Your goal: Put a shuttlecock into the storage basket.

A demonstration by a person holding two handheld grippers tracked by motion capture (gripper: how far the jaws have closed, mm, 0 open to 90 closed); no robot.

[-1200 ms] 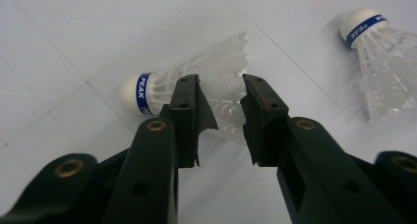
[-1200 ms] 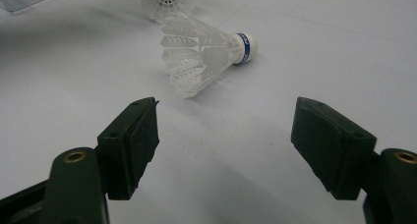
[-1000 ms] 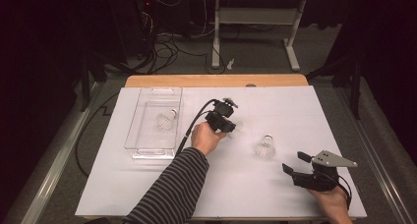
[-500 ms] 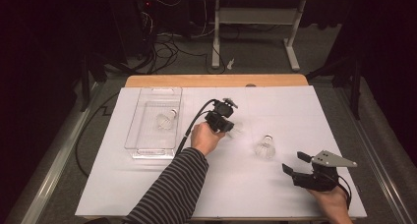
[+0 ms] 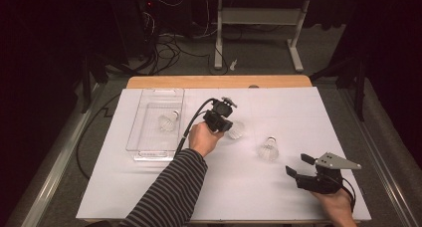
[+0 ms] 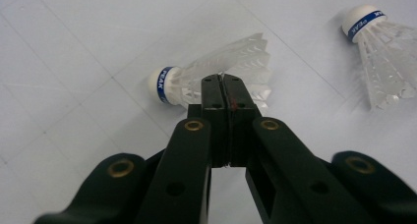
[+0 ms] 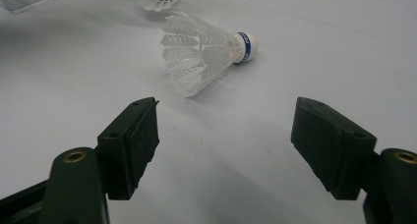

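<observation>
L hand-held gripper [image 5: 230, 126] sits near table centre in high view, jaws fully together. In the left gripper view they meet flat at the feather skirt of a shuttlecock [image 6: 211, 79]; they've just been closing. Can't tell if a feather is pinched between them or if the tips just lie over the skirt. That shuttlecock [image 5: 236, 130] lies on its side on the white sheet [image 5: 278, 197], touching the gripper tip at its 4 o'clock; cork w/ blue band points to 9 o'clock in the left gripper view.

2nd shuttlecock [image 5: 268, 149] lies apart, at 4 o'clock from the first, between the two grippers. In the right gripper view it [image 7: 206, 52] lies on its side ahead of the jaws, cork to 3 o'clock, not touching them.

R hand-held gripper [image 5: 298, 165] at 4–5 o'clock of the table, held low near the front edge, jaws wide apart, nothing in them [image 7: 223, 145].

3rd shuttlecock [image 5: 168, 121] lies inside the clear plastic tray [image 5: 149, 155] at 9 o'clock of the L gripper. Striped sleeve [image 5: 171, 192] comes in from 6 o'clock. Table [image 5: 219, 81] wood edge shows at 12 o'clock.
</observation>
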